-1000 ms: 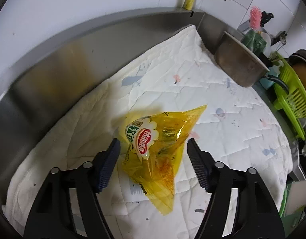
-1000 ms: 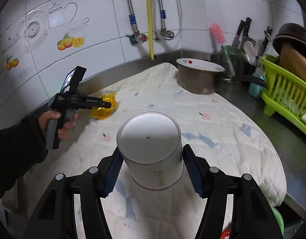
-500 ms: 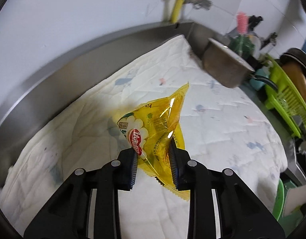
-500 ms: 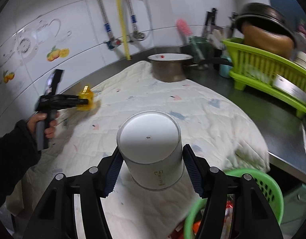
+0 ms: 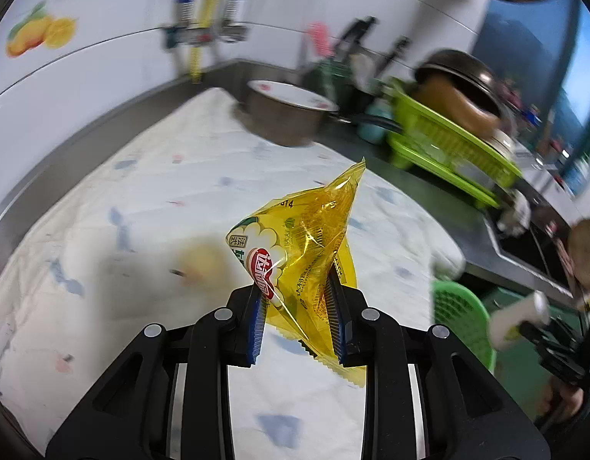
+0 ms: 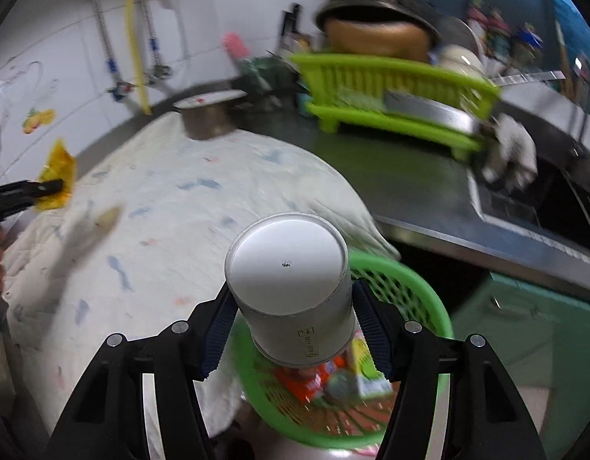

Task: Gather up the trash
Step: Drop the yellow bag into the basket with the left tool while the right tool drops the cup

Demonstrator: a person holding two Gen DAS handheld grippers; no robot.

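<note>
1. Yellow crinkled plastic, printed with a red-and-white logo: we see the wrapper [image 5: 302, 260] pinched between the narrow blue pads of the left gripper [image 5: 299, 314], its pointed corner sticking up ahead of the fingers.
2. Our right gripper [image 6: 291, 326] clamps a white paper cup [image 6: 291, 291], bottom toward the camera.
3. Only the right view shows inside the green basket [image 6: 417, 291] just below and beyond the cup, with orange and green packets there; it also shows the wrapper far to the left.
4. Under both grippers lies a white quilted cloth [image 5: 141, 230] on a steel counter, white tiled walls behind, a pot [image 5: 291, 115] and green dish rack [image 6: 391, 80] farther ahead.
</note>
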